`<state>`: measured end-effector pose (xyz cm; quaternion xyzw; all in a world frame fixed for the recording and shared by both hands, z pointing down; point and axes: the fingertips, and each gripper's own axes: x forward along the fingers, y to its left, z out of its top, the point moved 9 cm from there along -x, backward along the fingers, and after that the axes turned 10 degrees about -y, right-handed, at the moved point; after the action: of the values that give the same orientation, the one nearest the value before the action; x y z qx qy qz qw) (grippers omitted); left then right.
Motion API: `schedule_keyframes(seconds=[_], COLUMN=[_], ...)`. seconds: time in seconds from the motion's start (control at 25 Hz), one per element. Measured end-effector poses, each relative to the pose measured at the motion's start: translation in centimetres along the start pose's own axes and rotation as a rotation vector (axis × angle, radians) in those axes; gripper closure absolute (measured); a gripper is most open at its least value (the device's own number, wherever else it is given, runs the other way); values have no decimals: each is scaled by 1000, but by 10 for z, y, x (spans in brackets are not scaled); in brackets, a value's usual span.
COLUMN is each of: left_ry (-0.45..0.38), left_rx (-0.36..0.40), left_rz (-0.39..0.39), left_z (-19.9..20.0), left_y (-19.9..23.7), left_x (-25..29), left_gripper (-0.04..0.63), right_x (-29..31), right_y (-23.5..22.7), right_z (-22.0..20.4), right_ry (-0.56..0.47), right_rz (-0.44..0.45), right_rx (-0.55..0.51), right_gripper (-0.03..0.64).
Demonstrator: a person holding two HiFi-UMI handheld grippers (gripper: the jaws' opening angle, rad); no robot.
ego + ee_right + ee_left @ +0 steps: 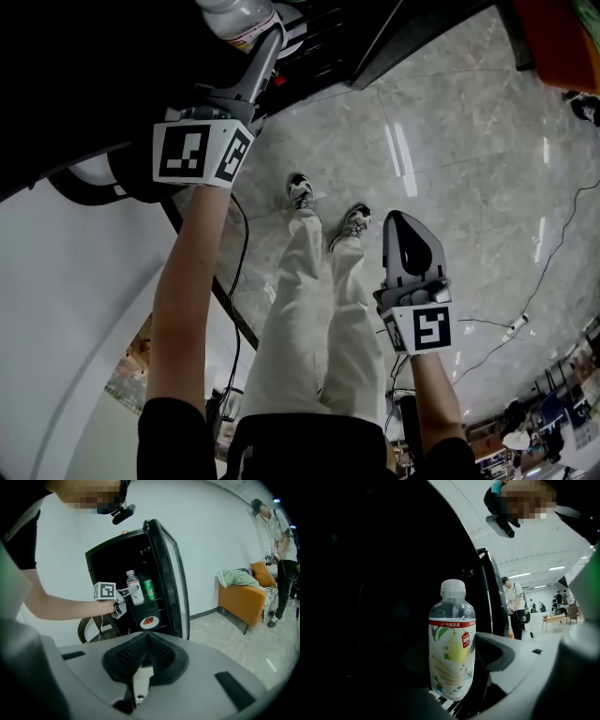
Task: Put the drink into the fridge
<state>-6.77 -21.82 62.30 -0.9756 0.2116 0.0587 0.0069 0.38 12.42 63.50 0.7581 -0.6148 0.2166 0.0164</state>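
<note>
Presently the drink bottle (452, 644) stands upright between the jaws of the left tongs (130, 593), which are clenched on its labelled body. It is held at the mouth of the open fridge (101, 557), about level with a shelf and not yet set down. A green can (149, 589) already stands on that shelf just beside the bottle, and a sideways drift during insertion would likely knock it over. The left gripper view shows the interior as near black, so the shelf surface cannot be judged from there, and an early release could drop or topple the bottle. The smooth label may also let it slip. The door (177, 581) stands open close by on the can's side. The right tongs (401, 230) hang clenched and empty over the floor (450, 122), well apart and offering no support.
</note>
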Motion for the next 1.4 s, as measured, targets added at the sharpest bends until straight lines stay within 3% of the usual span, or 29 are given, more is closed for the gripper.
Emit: schedule_keyframes(seconds=[0.12,0.28,0.84,1.16,1.4], left_ry=[-16,-23,-27,40,39], left_rx=[-11,-6,24,53,47], left_rz=[65,88,94,94,111], left_z=[-6,-12,-12,-18,-17], left_y=[11,26,42,35,29], left_x=[5,17,41,39,27], left_gripper=[275,275,275,275,273], right_x=[4,13,33,32,27], right_y=[3,5,-2,-4,-5], right_z=[-1,-3,16,20,24], right_ry=[4,9,-6,-5,-1], right_rz=[-2,-8,-30,-14,7], right_rx=[5,14,16,0,-2], right_gripper=[603,603,603,603,603])
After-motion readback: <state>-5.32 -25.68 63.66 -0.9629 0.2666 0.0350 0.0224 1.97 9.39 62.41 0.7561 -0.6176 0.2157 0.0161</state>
